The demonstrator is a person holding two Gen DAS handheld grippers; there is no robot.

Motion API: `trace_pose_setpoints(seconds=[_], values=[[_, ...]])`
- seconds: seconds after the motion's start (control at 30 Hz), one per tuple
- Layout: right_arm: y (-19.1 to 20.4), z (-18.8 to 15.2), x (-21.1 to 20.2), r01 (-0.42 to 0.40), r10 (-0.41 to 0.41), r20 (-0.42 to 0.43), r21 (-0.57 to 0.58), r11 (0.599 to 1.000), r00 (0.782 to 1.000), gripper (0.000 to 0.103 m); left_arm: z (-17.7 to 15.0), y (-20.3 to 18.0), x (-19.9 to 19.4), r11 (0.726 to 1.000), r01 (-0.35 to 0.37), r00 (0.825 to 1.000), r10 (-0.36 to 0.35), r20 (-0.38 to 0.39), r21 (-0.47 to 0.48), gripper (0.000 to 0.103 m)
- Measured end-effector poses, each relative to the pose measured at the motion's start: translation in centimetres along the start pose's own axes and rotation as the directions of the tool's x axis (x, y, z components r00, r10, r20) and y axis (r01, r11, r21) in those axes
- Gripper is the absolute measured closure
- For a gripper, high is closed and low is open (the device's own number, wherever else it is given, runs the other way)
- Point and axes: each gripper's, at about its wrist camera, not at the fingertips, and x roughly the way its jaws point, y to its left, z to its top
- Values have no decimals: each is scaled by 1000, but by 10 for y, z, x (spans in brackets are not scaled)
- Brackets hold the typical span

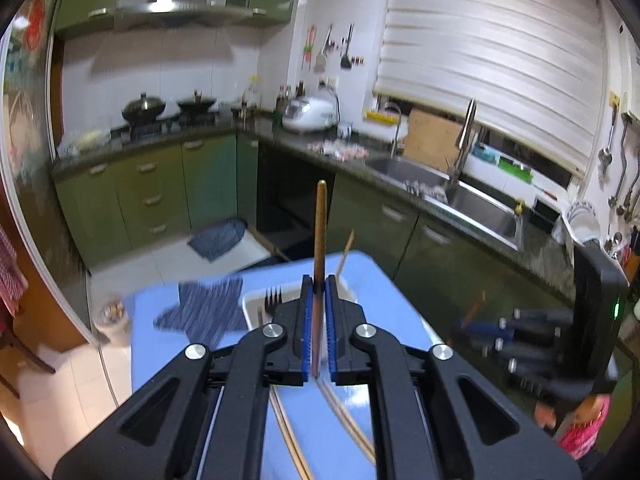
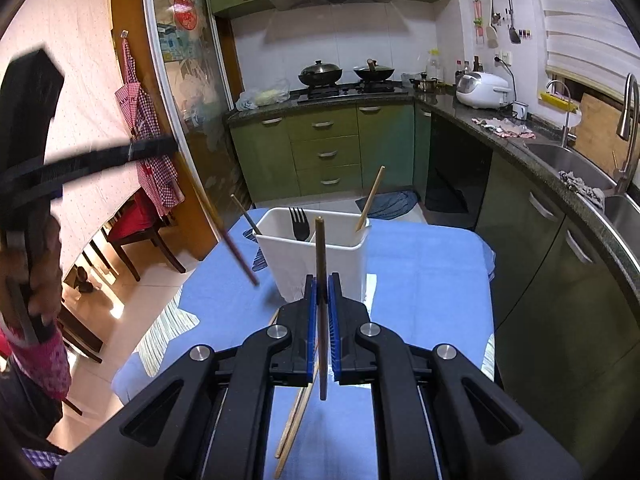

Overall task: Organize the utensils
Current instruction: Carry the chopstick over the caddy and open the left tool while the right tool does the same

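Both raised above the table — left hand-held gripper (image 1: 319, 286) and right hand-held gripper (image 2: 322, 286) each clamp one upright chopstick (image 1: 321, 232).

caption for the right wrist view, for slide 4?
Right gripper shut on a brown chopstick, before a white holder with a black fork on the blue table.
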Motion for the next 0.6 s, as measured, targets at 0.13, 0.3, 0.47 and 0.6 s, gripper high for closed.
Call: trace_pose_setpoints(seconds=[0.13, 0.3, 0.47, 0.6], values=[[-3, 3, -1, -1, 1, 5, -1, 1000, 1000, 96, 31, -2, 12, 999, -32, 999, 32, 38, 2, 97], [-8, 6, -3, -4, 4, 18, 5, 1000, 1000, 96, 47, 2, 43, 997, -76, 997, 76, 32, 2, 97], [-10, 8, -4, 0, 0, 21, 3, 1000, 1000, 96, 42, 15, 79, 994, -111, 993, 110, -36, -12, 97], [-11, 19, -3, -8, 8, 34, 10, 1000, 999, 96, 28, 21, 100, 992, -130, 986, 129, -102, -1, 97]])
